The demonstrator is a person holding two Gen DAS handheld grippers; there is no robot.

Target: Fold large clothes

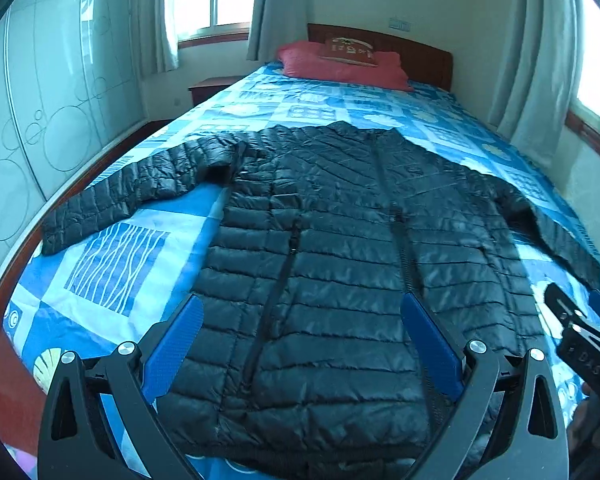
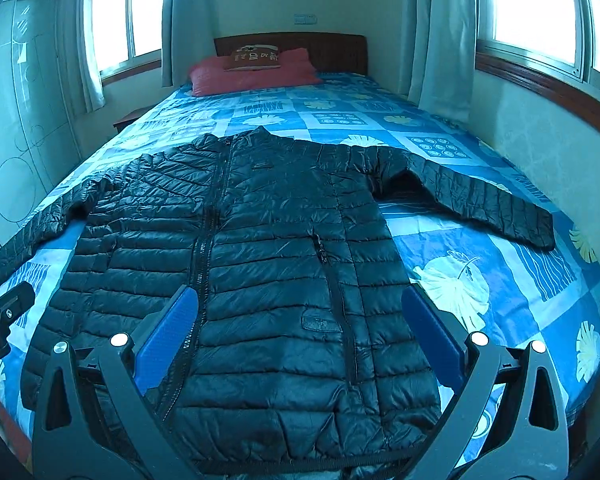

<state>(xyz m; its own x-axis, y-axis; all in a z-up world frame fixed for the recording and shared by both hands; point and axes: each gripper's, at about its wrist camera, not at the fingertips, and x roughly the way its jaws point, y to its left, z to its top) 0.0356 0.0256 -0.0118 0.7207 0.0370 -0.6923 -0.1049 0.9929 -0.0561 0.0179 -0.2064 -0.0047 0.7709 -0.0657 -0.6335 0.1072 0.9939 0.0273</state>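
- The black puffer jacket [image 1: 324, 248] lies flat and face up on the blue patterned bedspread [image 1: 112, 264], zipped, hem toward us, collar toward the red pillow [image 1: 340, 66].
- Both sleeves are spread out to the sides: one sleeve [image 1: 132, 192] runs to the bed's left edge, the other sleeve [image 2: 484, 200] angles out to the right.
- The left gripper [image 1: 300, 344] hovers over the hem, jaws wide apart, holding nothing.
- The right gripper [image 2: 300, 340] is the same story: splayed open above the lower front, empty.
- Handling, I'd judge: light, puffy, very soft, with a shiny shell likely to slip.
- It probably springs back, so folds may need pressing down.
- Best hold looks like a sleeve cuff or a hem corner, pinching deep through both layers.
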